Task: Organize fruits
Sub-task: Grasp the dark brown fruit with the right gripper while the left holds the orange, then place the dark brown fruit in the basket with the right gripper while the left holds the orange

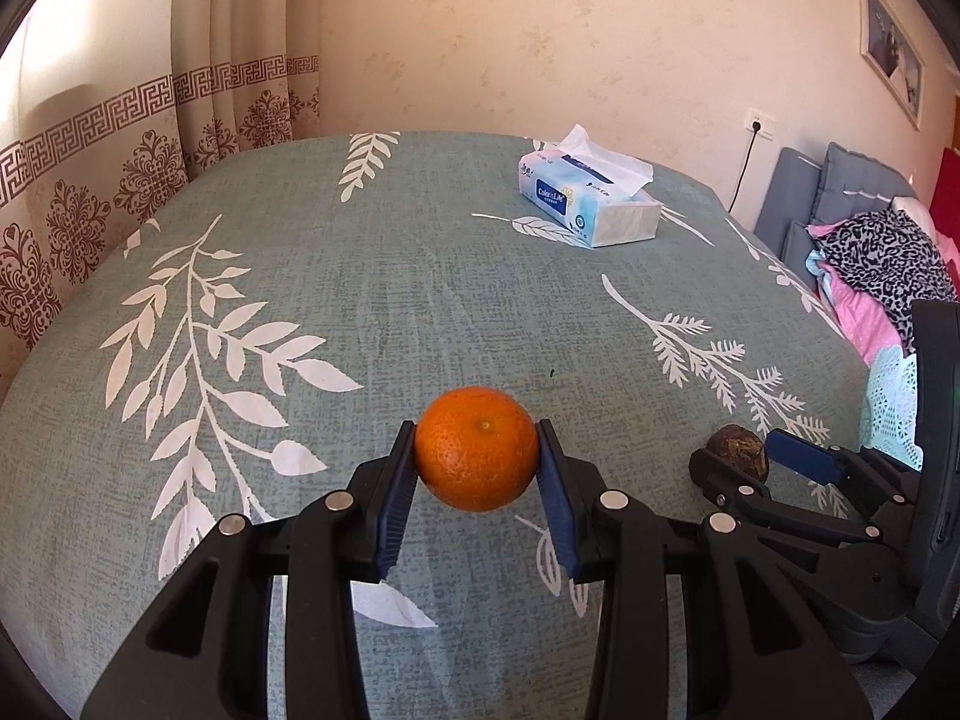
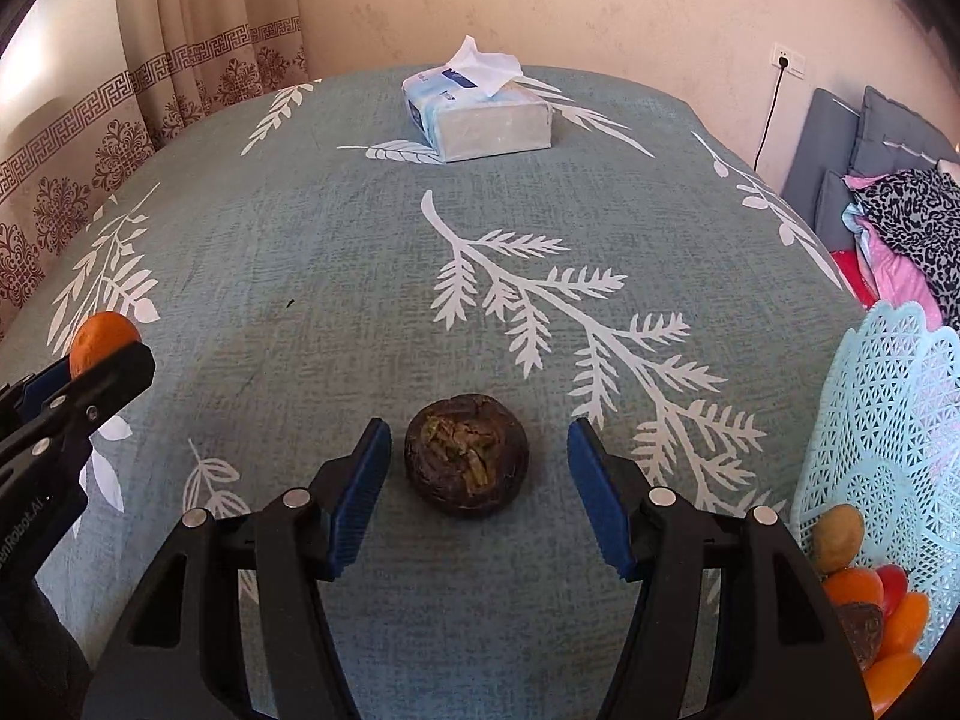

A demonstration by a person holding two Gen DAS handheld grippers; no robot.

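Two fruits are being picked up for the basket. The left gripper (image 1: 477, 468) pinches a dimpled, round orange (image 1: 477, 457) between its blue ribbed pads, lifted above the desk (image 1: 390, 300) with its woven leaf-print cloth. The right gripper (image 2: 480, 480) stands spread around a dark, rough-skinned mangosteen (image 2: 466, 455) lying on the cloth between its fingers, untouched. It likely needs to close next, then swing right to the pale blue lattice plastic basket (image 2: 888, 420), which already holds fruit.
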